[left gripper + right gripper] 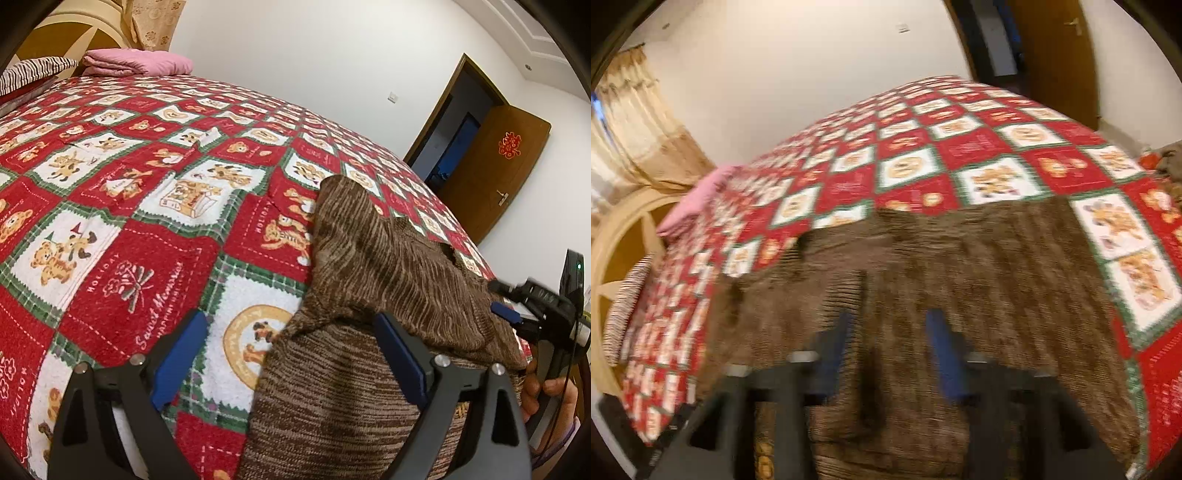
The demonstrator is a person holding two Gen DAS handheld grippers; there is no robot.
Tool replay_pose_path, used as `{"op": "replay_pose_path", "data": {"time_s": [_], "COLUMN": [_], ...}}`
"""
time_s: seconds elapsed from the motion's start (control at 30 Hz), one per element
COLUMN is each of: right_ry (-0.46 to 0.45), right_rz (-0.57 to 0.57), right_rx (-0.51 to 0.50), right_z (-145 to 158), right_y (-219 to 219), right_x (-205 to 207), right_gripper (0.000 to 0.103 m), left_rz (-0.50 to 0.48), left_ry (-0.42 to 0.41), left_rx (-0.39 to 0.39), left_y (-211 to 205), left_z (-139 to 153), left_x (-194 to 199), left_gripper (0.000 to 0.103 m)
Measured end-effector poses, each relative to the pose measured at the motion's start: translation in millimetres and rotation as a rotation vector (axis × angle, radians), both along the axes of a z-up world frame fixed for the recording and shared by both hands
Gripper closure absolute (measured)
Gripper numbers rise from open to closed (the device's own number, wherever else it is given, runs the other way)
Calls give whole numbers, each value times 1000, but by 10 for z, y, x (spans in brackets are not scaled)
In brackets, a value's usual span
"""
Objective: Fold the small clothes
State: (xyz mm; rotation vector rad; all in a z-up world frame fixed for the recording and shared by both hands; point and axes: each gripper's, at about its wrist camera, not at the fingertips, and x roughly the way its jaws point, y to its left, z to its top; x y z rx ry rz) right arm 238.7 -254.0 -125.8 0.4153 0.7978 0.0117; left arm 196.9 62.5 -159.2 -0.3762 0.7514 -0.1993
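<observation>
- Spread over the bed is a red, white and green patchwork-print bedspread with teddy bears [155,236], and it serves as the landmark for everything below; beyond its far edge are a white wall and a brown wooden door [491,173], and a folded pink blanket [140,61] sits at its headboard end.
- On the near part of that bedspread lies the brown striped knit garment [354,369], with one portion lifted and turned over itself so that a peak [343,195] stands above the cover (a fold seemingly under way, in my judgement).
- In the right wrist view the same garment [942,266] runs broadside across the bedspread, its long axis crossing the gripper's line of sight, its far edge lying roughly straight.
- The left gripper [291,362] has its blue-padded fingers spread wide and pinches nothing; the garment's left edge lies between them, with the right-hand pad over the knit and the left-hand pad over bare bedspread.
- The right gripper [890,354] sits low over the garment's near middle, jaws parted with knit showing between them; blur hides whether the pads touch cloth.
- Seen from the left wrist camera, the right gripper [517,314] is at the raised flap's right end, on the door side of the bedspread.
- The raised flap lies ahead and right of the left jaws, so the right gripper looks nearer to it.
</observation>
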Motion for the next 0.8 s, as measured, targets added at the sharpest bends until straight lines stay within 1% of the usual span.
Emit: {"op": "replay_pose_path", "data": {"time_s": [0.07,0.13,0.17,0.2,0.23,0.27,0.3,0.37,0.43,0.47,0.5,0.53,0.57,0.6,0.63,0.67,0.7,0.73,0.77,0.8], "right_ry": [-13,37,66,74,70,68,65,41,-25,-54,-69,-70,-50,-21,26,75,84,65,34,4], "right_rz": [35,79,99,120,138,152,164,149,115,90,74,64,69,86,113,131,122,102,53,17], "right_rx": [-40,-150,-199,-232,-300,-363,-391,-427,-483,-533,-566,-600,-622,-627,-619,-611,-609,-599,-571,-541], "right_z": [-5,-89,-156,-201,-222,-219,-200,-116,23,83,105,102,53,-9,-109,-206,-235,-191,-99,-29], "right_y": [123,323,421,499,608,698,761,804,797,814,815,818,814,805,784,758,719,690,610,541], "right_x": [52,165,221,247,263,258,253,220,101,40,19,-2,26,56,107,148,141,108,29,-40], "right_gripper": [33,33,34,36,42,58,78,89,89,89,89,89,89,89,89,85,79,75,60,52], "left_rz": [0,1,1,1,1,1,1,0,1,2,2,2,2,2,2,2,2,2,2,2], "left_ry": [0,0,1,1,1,1,1,1,0,0,0,1,1,1,1,1,1,1,1,1], "left_rx": [2,8,11,14,16,15,14,15,13,13,13,16,18,19,18,17,18,20,20,20], "left_y": [-9,-15,-18,-24,-25,-26,-26,-24,-25,-27,-26,-28,-36,-40,-39,-38,-40,-41,-38,-37], "left_z": [-2,-3,-4,-5,-5,-7,-6,-5,-4,-4,-3,-2,-2,-2,-2,-2,-2,-2,-2,-2], "left_x": [-1,4,3,4,4,5,4,5,4,4,6,5,5,5,5,6,5,7,5,7], "left_gripper": [8,8,8,8,8,8,8,8,8,8,8,8,8,8,8,8,8,8,8,8]}}
